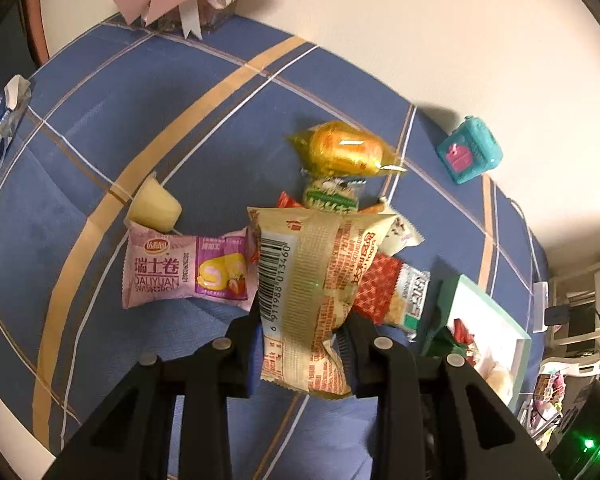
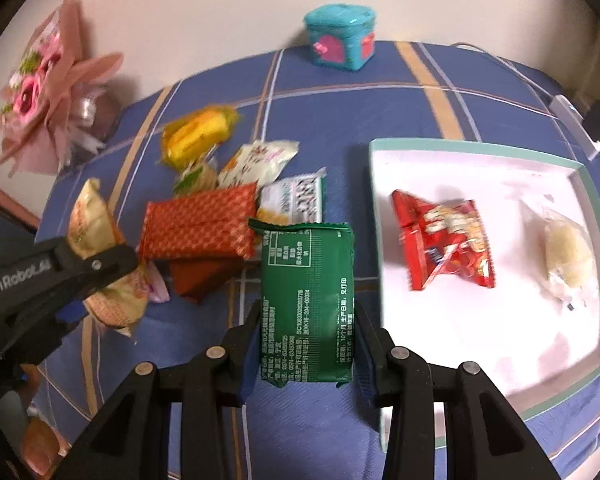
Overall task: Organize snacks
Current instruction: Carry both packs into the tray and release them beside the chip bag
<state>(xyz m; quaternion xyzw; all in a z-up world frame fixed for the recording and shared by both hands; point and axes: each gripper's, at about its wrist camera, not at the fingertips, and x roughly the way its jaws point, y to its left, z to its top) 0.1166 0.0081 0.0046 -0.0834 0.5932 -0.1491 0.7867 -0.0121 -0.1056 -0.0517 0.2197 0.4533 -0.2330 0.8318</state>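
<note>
Snacks: beige packet (image 1: 304, 292) clamped in left gripper (image 1: 300, 344), green packet (image 2: 308, 304) in right gripper (image 2: 306, 344), above pile left of tray (image 2: 592, 184). Slippery wrappers; could slide out mid-carry.

Cloth (image 2: 320, 432): blue, tan and white plaid lines. Tray (image 2: 592, 200): white inside, mint-green rim. Packets: dark green (image 2: 308, 304), white print; beige (image 1: 304, 280), orange print, black barcode; pink (image 1: 180, 270); red (image 2: 198, 224), gold lattice. Small box (image 2: 340, 38): teal, pink hearts.
</note>
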